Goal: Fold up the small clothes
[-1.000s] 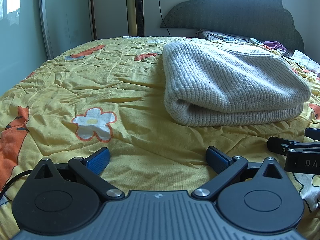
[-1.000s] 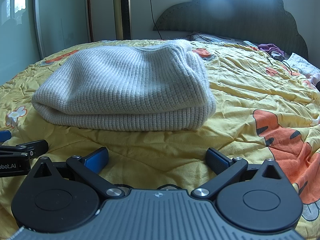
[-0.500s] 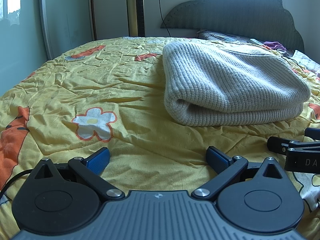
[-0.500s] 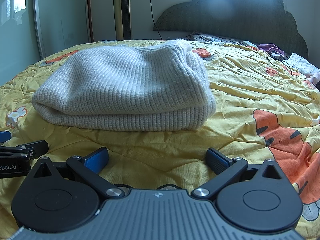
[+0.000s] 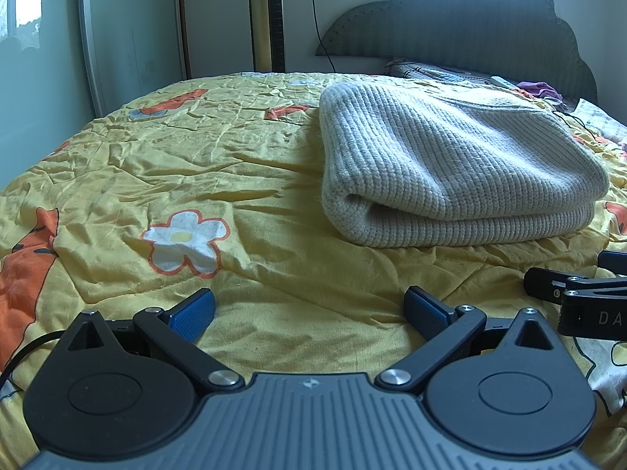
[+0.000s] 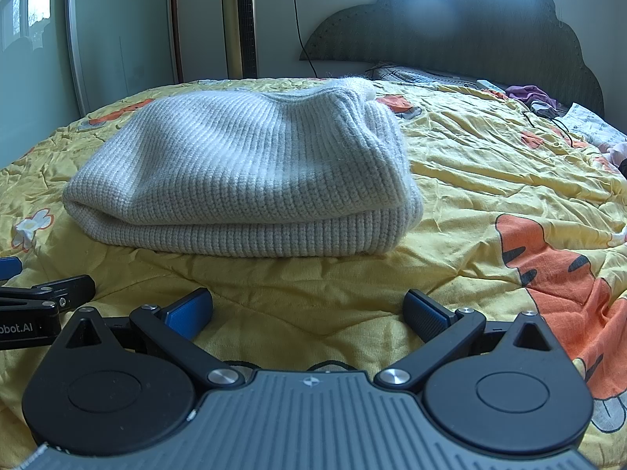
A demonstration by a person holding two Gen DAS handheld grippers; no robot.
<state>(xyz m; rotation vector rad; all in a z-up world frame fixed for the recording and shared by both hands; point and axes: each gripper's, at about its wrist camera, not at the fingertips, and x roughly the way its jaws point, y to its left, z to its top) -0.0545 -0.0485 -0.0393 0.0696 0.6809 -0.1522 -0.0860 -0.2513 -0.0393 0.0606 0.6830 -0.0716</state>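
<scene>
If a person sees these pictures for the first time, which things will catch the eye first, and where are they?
First comes the folded grey knitted sweater, lying in the middle of the bright yellow bedspread with its orange and white cartoon prints. Then the two grippers: the left gripper and the right gripper sit low in front of the sweater, both open and holding nothing. Behind the bed stands a dark cloud-shaped headboard.

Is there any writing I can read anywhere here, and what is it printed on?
"DA", cut off by the picture's edge: white letters on the black body of the right gripper, in the left wrist view.
"bot.AI", its start cut off: white letters on the black body of the left gripper, in the right wrist view.
Nothing else readable.
</scene>
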